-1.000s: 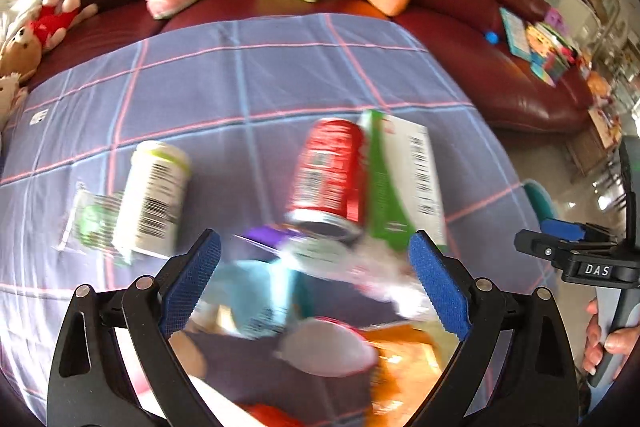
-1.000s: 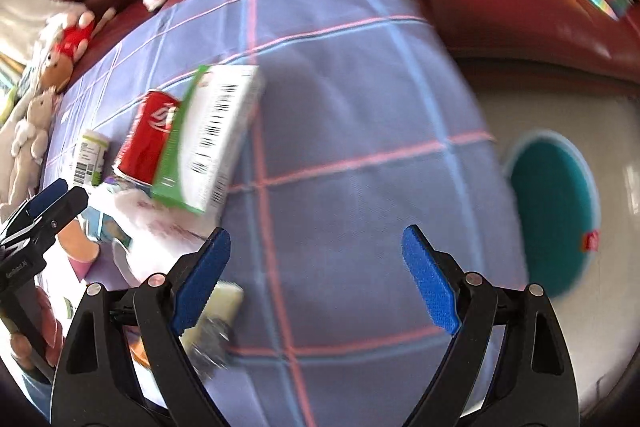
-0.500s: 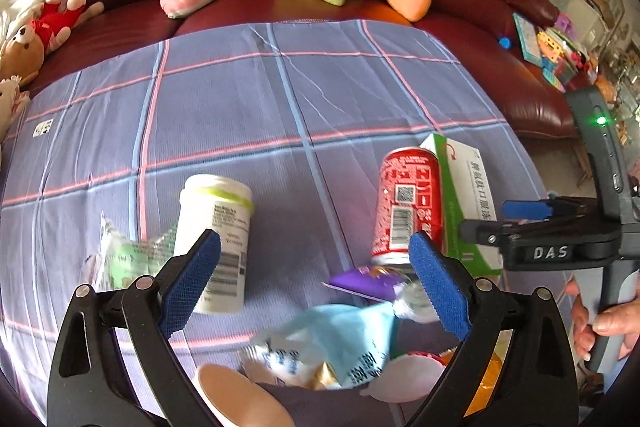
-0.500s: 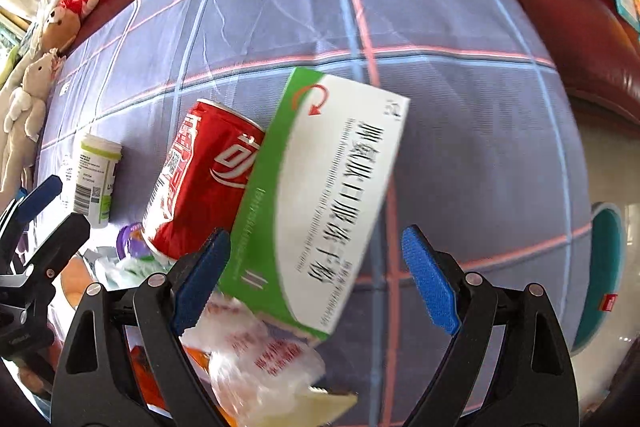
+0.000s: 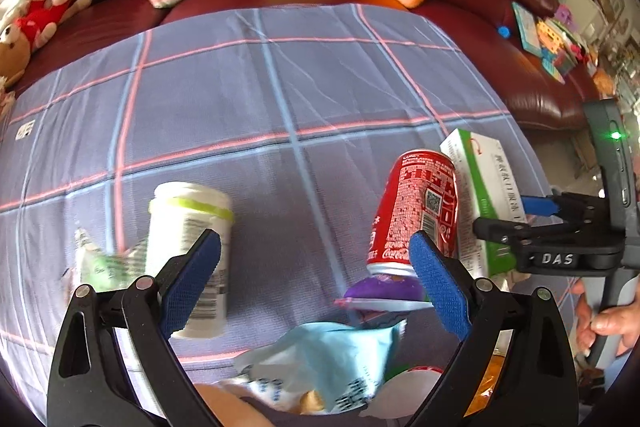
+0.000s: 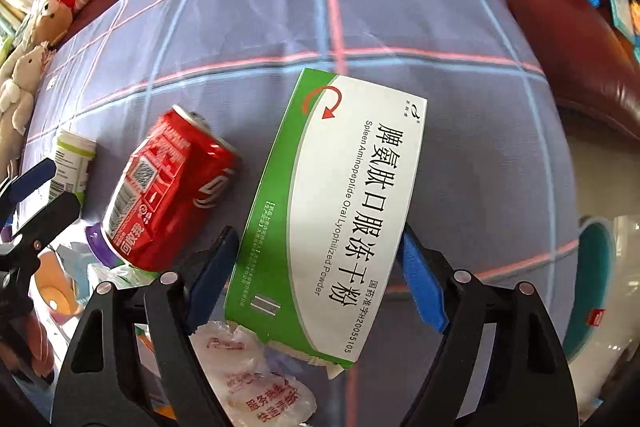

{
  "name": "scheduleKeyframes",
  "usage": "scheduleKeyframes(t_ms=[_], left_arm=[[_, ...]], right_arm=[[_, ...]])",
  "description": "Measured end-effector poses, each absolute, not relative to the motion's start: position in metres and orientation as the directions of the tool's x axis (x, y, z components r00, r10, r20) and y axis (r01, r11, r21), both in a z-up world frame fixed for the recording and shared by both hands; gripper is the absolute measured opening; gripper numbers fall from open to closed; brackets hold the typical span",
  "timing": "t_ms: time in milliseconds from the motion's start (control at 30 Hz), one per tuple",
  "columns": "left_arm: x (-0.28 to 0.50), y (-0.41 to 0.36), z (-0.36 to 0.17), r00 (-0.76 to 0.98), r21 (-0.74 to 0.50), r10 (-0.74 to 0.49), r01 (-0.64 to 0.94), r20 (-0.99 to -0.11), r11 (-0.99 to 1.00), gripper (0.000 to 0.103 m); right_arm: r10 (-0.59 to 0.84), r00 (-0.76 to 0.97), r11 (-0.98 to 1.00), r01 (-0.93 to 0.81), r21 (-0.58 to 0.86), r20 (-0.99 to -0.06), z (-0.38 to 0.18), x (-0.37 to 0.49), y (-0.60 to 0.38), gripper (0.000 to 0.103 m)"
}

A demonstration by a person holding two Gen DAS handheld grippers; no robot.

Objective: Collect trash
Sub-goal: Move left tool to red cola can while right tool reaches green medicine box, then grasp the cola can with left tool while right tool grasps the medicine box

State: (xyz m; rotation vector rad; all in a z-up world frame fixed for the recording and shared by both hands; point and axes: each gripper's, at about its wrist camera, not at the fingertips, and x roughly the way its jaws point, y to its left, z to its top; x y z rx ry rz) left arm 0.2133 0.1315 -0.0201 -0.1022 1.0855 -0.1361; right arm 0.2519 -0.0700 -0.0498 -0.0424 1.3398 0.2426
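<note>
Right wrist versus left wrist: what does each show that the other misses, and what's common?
Only the right wrist: the green-and-white box's printed top face, lying between the closing right gripper's jaws, and the teal bin past the cloth's edge. Only the left wrist: the light blue wrapper below the open left gripper, and the person's hand. Both: red can, white bottle, checked cloth.

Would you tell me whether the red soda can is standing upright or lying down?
Lying down: the red soda can rests on its dented side on the tablecloth.
</note>
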Motion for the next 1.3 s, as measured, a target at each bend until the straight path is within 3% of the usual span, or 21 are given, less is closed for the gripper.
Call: scheduleKeyframes(t_ms=[433, 467, 500, 567, 667, 1033, 1300], left_arm=[[0.242, 0.05, -0.049, 0.351, -0.061, -0.141, 0.23, -0.926, 0.971, 0.095], [0.243, 0.048, -0.051, 0.35, -0.057, -0.137, 0.23, -0.927, 0.971, 0.091], [0.245, 0.046, -0.053, 0.349, -0.056, -0.136, 0.231, -0.927, 0.971, 0.077], [0.248, 0.042, -0.058, 0.336, -0.052, -0.131, 0.233, -0.933, 0.971, 0.062], [0.241, 0.04, -0.053, 0.371, -0.023, -0.107, 0.222, -0.923, 0.975, 0.061], [0.211, 0.037, 0.009, 0.482, -0.092, -0.165, 0.171, -0.861, 0.981, 0.061], [0.185, 0.002, 0.013, 0.478, -0.127, -0.212, 0.204, -0.853, 0.971, 0.061]], right_arm=[[0.141, 0.219, 0.984, -0.138, 0.113, -0.966, -0.055, 0.261, -0.121, 0.076], [0.146, 0.224, 0.983, -0.139, 0.117, -0.964, -0.055, 0.263, -0.122, 0.076], [0.15, 0.226, 0.983, -0.139, 0.121, -0.962, -0.055, 0.262, -0.124, 0.076], [0.169, 0.24, 0.98, -0.145, 0.137, -0.956, -0.056, 0.261, -0.127, 0.076], [0.194, 0.27, 0.977, -0.142, 0.16, -0.943, -0.05, 0.256, -0.135, 0.074], [0.258, 0.339, 0.966, -0.094, 0.241, -0.905, -0.016, 0.216, -0.193, 0.072], [0.269, 0.27, 0.963, -0.092, 0.253, -0.925, -0.031, 0.176, -0.213, 0.073]])
